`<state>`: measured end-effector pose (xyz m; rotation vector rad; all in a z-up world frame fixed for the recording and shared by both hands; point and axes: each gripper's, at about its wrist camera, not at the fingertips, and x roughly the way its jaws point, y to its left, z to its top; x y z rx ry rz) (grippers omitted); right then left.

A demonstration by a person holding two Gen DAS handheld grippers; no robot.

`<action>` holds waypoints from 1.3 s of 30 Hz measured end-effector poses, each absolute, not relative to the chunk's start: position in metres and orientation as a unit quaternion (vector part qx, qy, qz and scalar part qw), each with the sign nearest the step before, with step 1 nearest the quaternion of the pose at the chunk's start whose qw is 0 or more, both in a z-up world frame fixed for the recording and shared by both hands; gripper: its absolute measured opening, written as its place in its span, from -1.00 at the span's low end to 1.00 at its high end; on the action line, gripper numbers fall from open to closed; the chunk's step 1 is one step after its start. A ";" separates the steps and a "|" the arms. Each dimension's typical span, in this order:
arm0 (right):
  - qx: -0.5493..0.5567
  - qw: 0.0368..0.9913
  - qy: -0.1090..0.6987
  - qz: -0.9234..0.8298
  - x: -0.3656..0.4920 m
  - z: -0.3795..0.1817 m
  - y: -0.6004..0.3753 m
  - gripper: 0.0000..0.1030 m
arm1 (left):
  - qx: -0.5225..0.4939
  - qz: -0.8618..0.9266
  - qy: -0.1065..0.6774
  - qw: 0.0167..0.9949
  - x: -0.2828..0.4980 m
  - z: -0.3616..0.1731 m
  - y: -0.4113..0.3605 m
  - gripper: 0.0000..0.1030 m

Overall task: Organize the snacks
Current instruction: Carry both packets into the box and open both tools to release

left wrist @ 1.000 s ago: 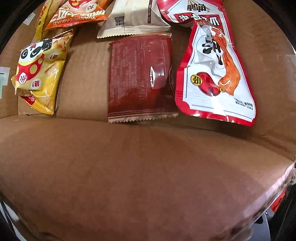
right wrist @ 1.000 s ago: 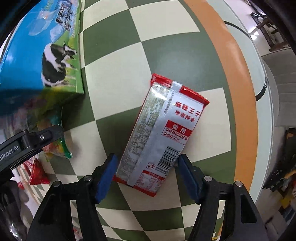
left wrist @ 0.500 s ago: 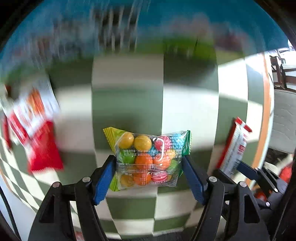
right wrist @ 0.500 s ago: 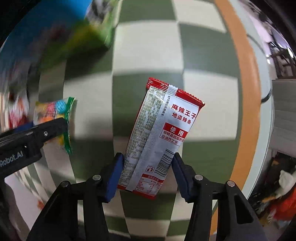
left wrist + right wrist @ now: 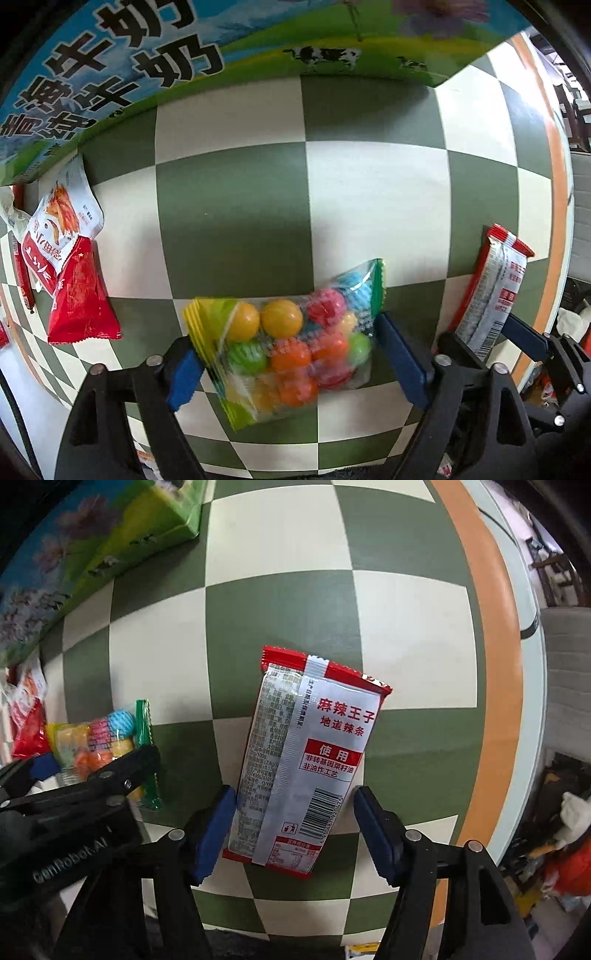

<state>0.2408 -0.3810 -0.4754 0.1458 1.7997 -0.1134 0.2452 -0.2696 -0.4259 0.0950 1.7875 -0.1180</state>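
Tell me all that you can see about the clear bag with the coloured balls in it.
The candy bag is a clear, crinkly plastic pouch with green and yellow sealed ends, filled with round sweets in yellow, orange, green, pink, red and blue. It sits tilted between the blue pads of the left gripper, above the green and cream checkered table. The jaws have just been opening; the left pad meets the yellow end, while the right pad seems barely at the bag's edge. The right wrist view shows it beside that gripper's black arm.
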 end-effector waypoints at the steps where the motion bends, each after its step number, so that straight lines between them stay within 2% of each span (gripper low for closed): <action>1: 0.059 0.624 0.777 -0.053 0.240 -0.474 -0.379 0.38 | 0.043 -0.054 0.777 0.626 0.243 -0.423 -0.270 0.54; 3: 0.042 0.639 0.766 -0.059 0.235 -0.471 -0.368 0.31 | 0.040 -0.057 0.775 0.629 0.236 -0.416 -0.274 0.44; 4: 0.035 0.648 0.759 -0.055 0.233 -0.468 -0.365 0.14 | 0.035 -0.058 0.774 0.629 0.233 -0.414 -0.272 0.40; 5: 0.033 0.656 0.753 -0.051 0.232 -0.466 -0.364 0.06 | 0.033 -0.059 0.775 0.628 0.227 -0.409 -0.263 0.33; 10: 0.020 0.671 0.740 -0.032 0.223 -0.455 -0.358 -0.08 | 0.022 -0.065 0.777 0.626 0.216 -0.403 -0.254 0.26; 17: 0.048 0.687 0.725 -0.009 0.209 -0.428 -0.372 -0.11 | -0.015 -0.082 0.764 0.639 0.205 -0.370 -0.247 0.26; 26: 0.088 0.724 0.682 0.047 0.198 -0.336 -0.373 -0.11 | -0.055 -0.114 0.717 0.686 0.224 -0.286 -0.214 0.26; 33: 0.103 0.762 0.633 0.096 0.249 -0.267 -0.327 -0.11 | -0.072 -0.116 0.669 0.731 0.294 -0.208 -0.154 0.26; 39: 0.102 0.786 0.597 0.126 0.312 -0.236 -0.292 -0.11 | -0.055 -0.067 0.654 0.752 0.355 -0.201 -0.108 0.26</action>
